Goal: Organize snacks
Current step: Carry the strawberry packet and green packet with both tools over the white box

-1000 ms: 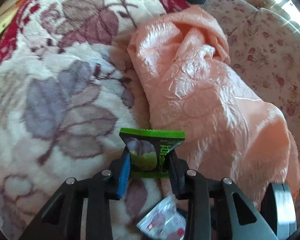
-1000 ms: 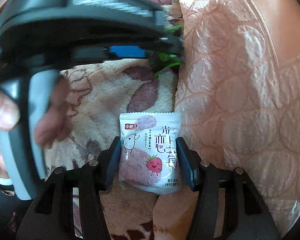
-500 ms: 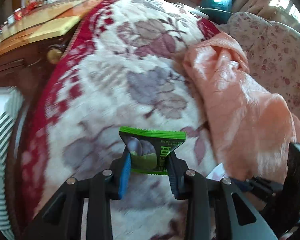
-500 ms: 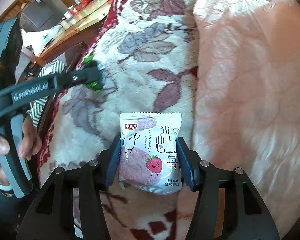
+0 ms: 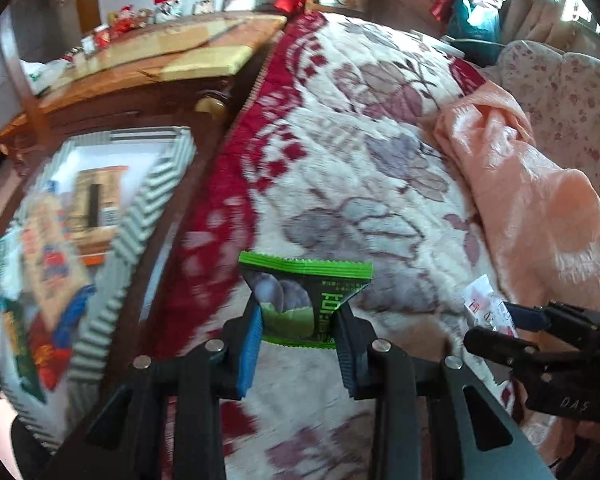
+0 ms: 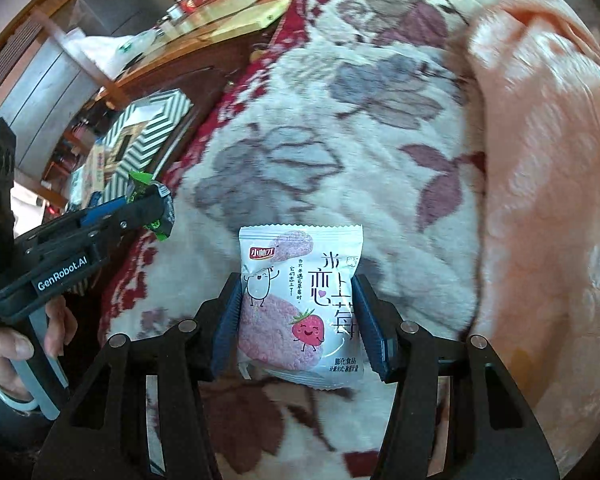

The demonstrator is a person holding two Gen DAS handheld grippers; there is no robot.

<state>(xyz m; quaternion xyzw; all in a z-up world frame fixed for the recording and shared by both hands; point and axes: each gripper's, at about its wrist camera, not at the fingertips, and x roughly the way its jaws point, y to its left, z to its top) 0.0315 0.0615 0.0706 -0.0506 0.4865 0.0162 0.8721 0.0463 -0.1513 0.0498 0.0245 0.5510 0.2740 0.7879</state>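
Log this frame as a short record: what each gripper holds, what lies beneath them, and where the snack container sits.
left gripper: shut on green snack packet, pinched between both fingers
right gripper: shut on white strawberry snack packet, print facing the camera
surface below: floral blanket with peach quilt on its right
container: striped box off the blanket's left edge, snack packs already inside
hand: person's hand on the left gripper's handle
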